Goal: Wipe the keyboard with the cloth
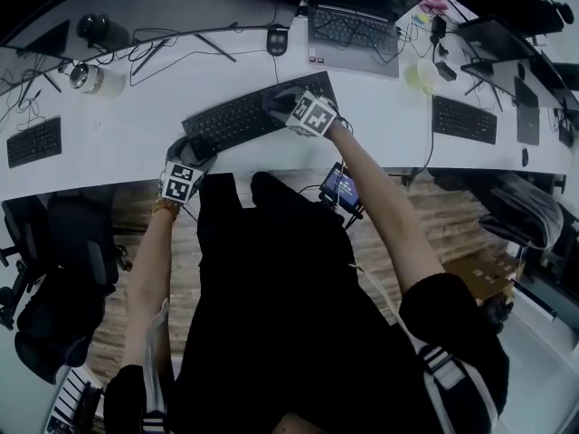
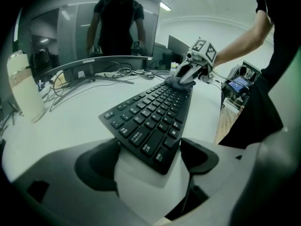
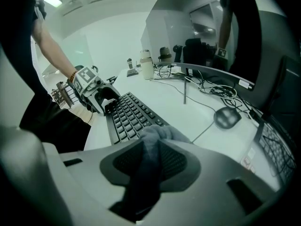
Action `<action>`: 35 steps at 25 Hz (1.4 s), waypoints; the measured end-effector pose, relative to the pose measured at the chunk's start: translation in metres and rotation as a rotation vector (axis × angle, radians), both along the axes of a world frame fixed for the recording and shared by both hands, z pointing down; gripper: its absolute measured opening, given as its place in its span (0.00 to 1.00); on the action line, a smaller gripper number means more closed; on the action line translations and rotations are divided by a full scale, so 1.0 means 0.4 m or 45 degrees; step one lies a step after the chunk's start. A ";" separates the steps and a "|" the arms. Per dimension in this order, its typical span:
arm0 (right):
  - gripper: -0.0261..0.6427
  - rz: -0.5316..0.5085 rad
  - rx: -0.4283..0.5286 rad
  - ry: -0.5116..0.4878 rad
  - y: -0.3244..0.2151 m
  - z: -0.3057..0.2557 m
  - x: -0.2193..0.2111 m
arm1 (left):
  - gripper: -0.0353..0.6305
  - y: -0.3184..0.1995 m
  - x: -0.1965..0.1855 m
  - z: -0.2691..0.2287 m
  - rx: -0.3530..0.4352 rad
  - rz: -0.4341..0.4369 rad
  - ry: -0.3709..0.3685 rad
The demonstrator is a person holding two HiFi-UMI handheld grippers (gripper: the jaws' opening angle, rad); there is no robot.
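Observation:
A black keyboard (image 1: 244, 116) lies slanted on the white desk (image 1: 136, 125). My left gripper (image 1: 185, 165) is shut on its near left end; in the left gripper view the keyboard's corner (image 2: 150, 126) fills the gap between both pads (image 2: 200, 157). My right gripper (image 1: 303, 108) is shut on a grey cloth (image 3: 157, 138), which is bunched against the keys at the keyboard's right part. The left gripper view shows the cloth (image 2: 178, 82) under the right gripper (image 2: 190, 72) at the far end. Seen from the right gripper, the left gripper (image 3: 101, 98) sits at the keyboard's (image 3: 129, 117) other end.
A mouse (image 1: 277, 40) with its cable lies behind the keyboard, with an open laptop (image 1: 353, 30) to its right. Other keyboards (image 1: 34, 141) (image 1: 464, 118) sit at either side. A curved monitor stand (image 2: 101, 62), loose cables and a white bottle (image 2: 23, 91) stand further back. The desk's front edge is right under my left gripper.

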State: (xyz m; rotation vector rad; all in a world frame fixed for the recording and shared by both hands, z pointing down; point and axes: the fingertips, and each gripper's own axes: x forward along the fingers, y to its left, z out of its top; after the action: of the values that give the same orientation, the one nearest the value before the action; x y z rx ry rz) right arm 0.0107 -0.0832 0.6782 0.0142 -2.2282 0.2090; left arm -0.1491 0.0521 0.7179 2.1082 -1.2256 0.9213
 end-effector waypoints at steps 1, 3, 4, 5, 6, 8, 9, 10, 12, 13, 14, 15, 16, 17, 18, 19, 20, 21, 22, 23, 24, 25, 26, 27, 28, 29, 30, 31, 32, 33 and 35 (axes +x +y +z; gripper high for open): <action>0.19 -0.002 0.002 -0.001 0.001 -0.001 0.000 | 0.66 0.000 0.000 0.000 0.001 0.000 0.000; 0.19 -0.034 0.037 0.005 0.003 0.000 0.000 | 0.66 0.000 0.002 0.000 0.003 0.001 0.002; 0.19 -0.070 0.071 0.014 0.006 0.001 -0.002 | 0.66 -0.001 0.001 0.000 0.003 0.001 0.003; 0.19 -0.109 0.104 0.021 0.009 0.003 -0.006 | 0.66 -0.001 0.001 0.000 0.004 0.001 0.003; 0.19 -0.139 0.121 0.024 0.013 0.004 -0.012 | 0.66 -0.001 0.000 0.001 0.005 0.001 0.003; 0.19 -0.147 0.092 0.008 0.021 0.004 -0.029 | 0.66 -0.001 0.002 0.001 0.005 -0.001 0.005; 0.19 -0.139 0.069 -0.003 0.026 0.003 -0.038 | 0.66 -0.001 0.003 0.001 0.005 -0.001 0.006; 0.19 -0.134 0.055 -0.008 0.029 0.003 -0.047 | 0.66 -0.001 0.004 0.001 0.004 -0.001 0.007; 0.19 -0.144 0.045 -0.012 0.036 0.001 -0.063 | 0.66 -0.002 0.002 0.000 0.007 -0.001 0.007; 0.19 -0.155 0.042 -0.017 0.042 0.001 -0.071 | 0.66 -0.002 0.002 -0.001 0.008 -0.003 0.007; 0.19 -0.167 0.039 -0.022 0.048 0.001 -0.079 | 0.66 -0.001 0.003 -0.001 0.009 -0.005 0.007; 0.19 -0.178 0.037 -0.023 0.055 0.002 -0.088 | 0.66 -0.001 0.003 -0.001 0.010 -0.005 0.007; 0.19 -0.189 0.035 -0.024 0.061 0.002 -0.097 | 0.66 -0.001 0.004 -0.001 0.011 -0.005 0.007; 0.19 -0.200 0.033 -0.025 0.068 0.003 -0.108 | 0.66 -0.002 0.003 -0.002 0.012 -0.005 0.007; 0.19 -0.213 0.030 -0.025 0.075 0.003 -0.120 | 0.66 -0.002 0.003 -0.002 0.013 -0.006 0.007; 0.19 -0.225 0.026 -0.024 0.081 0.003 -0.130 | 0.66 -0.003 0.003 -0.002 0.013 -0.008 0.007; 0.19 -0.237 0.021 -0.022 0.085 0.004 -0.139 | 0.67 -0.003 0.004 -0.001 0.013 -0.010 0.007; 0.19 -0.246 0.015 -0.021 0.090 0.004 -0.148 | 0.67 -0.003 0.004 -0.001 0.013 -0.011 0.008; 0.19 -0.256 0.010 -0.021 0.095 0.004 -0.156 | 0.67 -0.004 0.005 -0.001 0.014 -0.012 0.008; 0.19 -0.267 0.007 -0.020 0.100 0.004 -0.164 | 0.67 -0.004 0.005 -0.001 0.015 -0.012 0.009; 0.19 -0.277 0.005 -0.019 0.105 0.004 -0.170 | 0.67 -0.004 0.005 -0.001 0.016 -0.013 0.009; 0.19 -0.286 0.002 -0.019 0.109 0.004 -0.177 | 0.67 -0.004 0.004 -0.001 0.018 -0.014 0.009; 0.19 -0.294 -0.003 -0.021 0.114 0.004 -0.184 | 0.67 -0.004 0.003 -0.002 0.020 -0.015 0.009; 0.19 -0.302 -0.008 -0.023 0.118 0.003 -0.192 | 0.67 -0.005 0.003 -0.003 0.023 -0.016 0.009; 0.19 -0.310 -0.012 -0.025 0.124 0.004 -0.200 | 0.67 -0.005 0.003 -0.003 0.025 -0.018 0.009; 0.19 -0.318 -0.015 -0.025 0.129 0.004 -0.209 | 0.67 -0.005 0.004 -0.003 0.027 -0.019 0.010; 0.19 -0.325 -0.017 -0.025 0.135 0.004 -0.217 | 0.67 -0.005 0.005 -0.003 0.027 -0.020 0.011; 0.19 -0.333 -0.020 -0.026 0.140 0.004 -0.227 | 0.67 -0.006 0.005 -0.003 0.028 -0.021 0.011; 0.19 -0.339 -0.024 -0.028 0.145 0.004 -0.236 | 0.67 -0.006 0.004 -0.003 0.030 -0.021 0.011; 0.19 -0.346 -0.027 -0.028 0.150 0.004 -0.245 | 0.67 -0.006 0.004 -0.004 0.032 -0.022 0.011; 0.19 -0.361 -0.033 -0.027 0.160 0.004 -0.262 | 0.67 -0.006 0.003 -0.004 0.036 -0.025 0.014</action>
State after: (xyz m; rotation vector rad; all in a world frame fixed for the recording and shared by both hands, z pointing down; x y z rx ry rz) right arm -0.0941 -0.0190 0.6798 -0.3175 -2.2182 0.0824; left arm -0.1479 0.0498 0.7164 2.1167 -1.2585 0.8879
